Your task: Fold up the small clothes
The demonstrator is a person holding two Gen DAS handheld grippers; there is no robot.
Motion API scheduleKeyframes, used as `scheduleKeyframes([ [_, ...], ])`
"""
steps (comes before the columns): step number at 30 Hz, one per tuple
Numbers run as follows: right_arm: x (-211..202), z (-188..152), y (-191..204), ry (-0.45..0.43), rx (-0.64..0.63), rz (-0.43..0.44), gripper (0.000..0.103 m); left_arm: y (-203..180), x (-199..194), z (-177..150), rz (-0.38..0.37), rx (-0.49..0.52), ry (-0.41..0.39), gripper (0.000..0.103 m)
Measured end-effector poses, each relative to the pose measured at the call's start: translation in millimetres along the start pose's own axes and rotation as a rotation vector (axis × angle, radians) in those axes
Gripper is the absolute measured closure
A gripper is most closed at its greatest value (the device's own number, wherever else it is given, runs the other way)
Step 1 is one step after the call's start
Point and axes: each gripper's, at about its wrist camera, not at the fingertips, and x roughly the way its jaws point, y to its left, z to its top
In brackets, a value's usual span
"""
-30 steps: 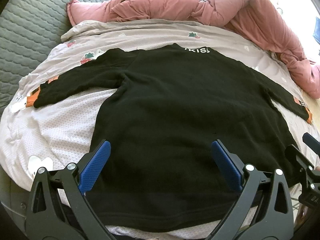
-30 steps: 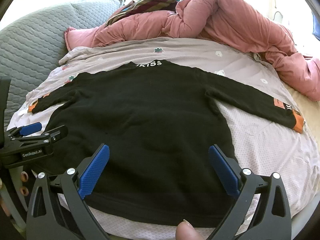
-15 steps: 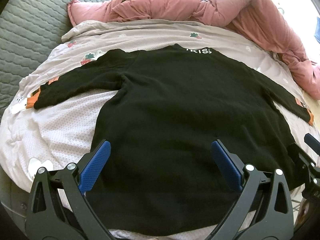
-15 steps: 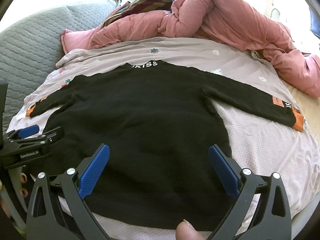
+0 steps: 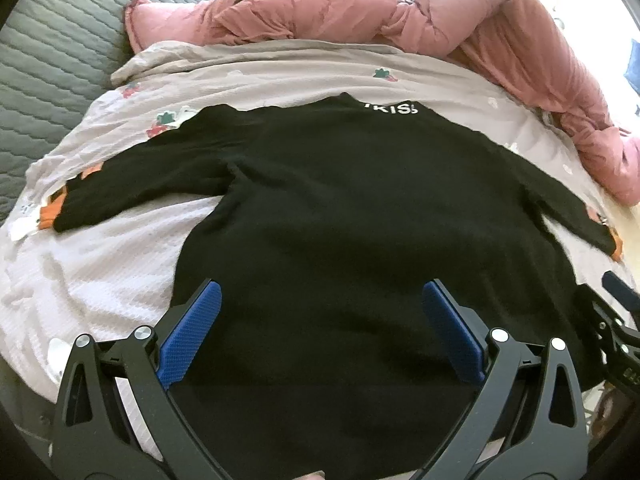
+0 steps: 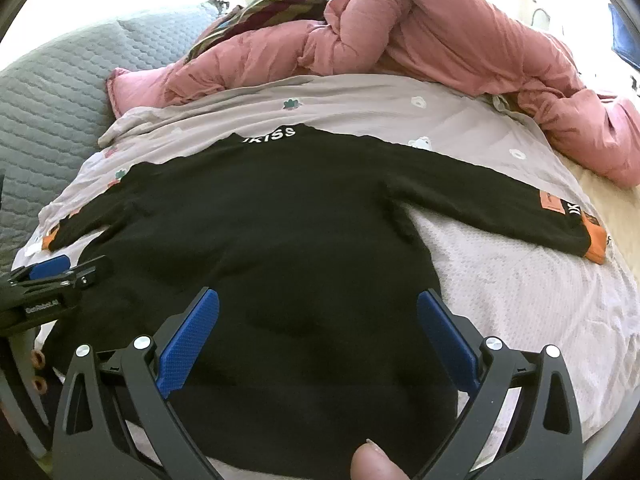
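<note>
- A grey quilted headboard point(image 5: 48, 64) is seen at the far left, behind the bed.
- The left sleeve point(image 5: 132, 188) is laid out flat on the sheet point(image 5: 104, 264), its orange cuff point(image 5: 50, 216) at the bed's left edge.
- The left gripper point(image 5: 320, 320) is held low over the hem on the left side, its blue pads point(image 5: 188, 336) spread wide apart and closed on nothing.
- The black sweater point(image 6: 280, 248) is spread back-up across the middle of the bed, collar lettering away from the cameras, hem nearest them; no fold has been made yet.
- Compared with a second ago, the sweater sits slightly larger and lower in both views, so both grippers are judged to have been eased forward a little; the cloth itself has not been shifted.
- The right gripper point(image 6: 318, 320) is held over the hem on the right side, its pads likewise well apart and empty; a fingertip point(image 6: 376, 462) shows below it.
- The right sleeve point(image 6: 500, 204) is stretched toward the right edge, orange cuff outermost.
- A pink duvet point(image 6: 440, 40) is bunched behind.
- The approach is judged to precede a first grasp, probably at the hem or sleeves.
</note>
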Motion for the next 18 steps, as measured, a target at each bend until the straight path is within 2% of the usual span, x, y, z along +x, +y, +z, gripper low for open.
scheduleKeyframes([
  [18, 22.2, 29.8, -39.6, -0.016, 0.079, -0.031, 0.004, -20.8, 24.9, 40.1, -0.024, 0.016, 0.014, 0.008],
])
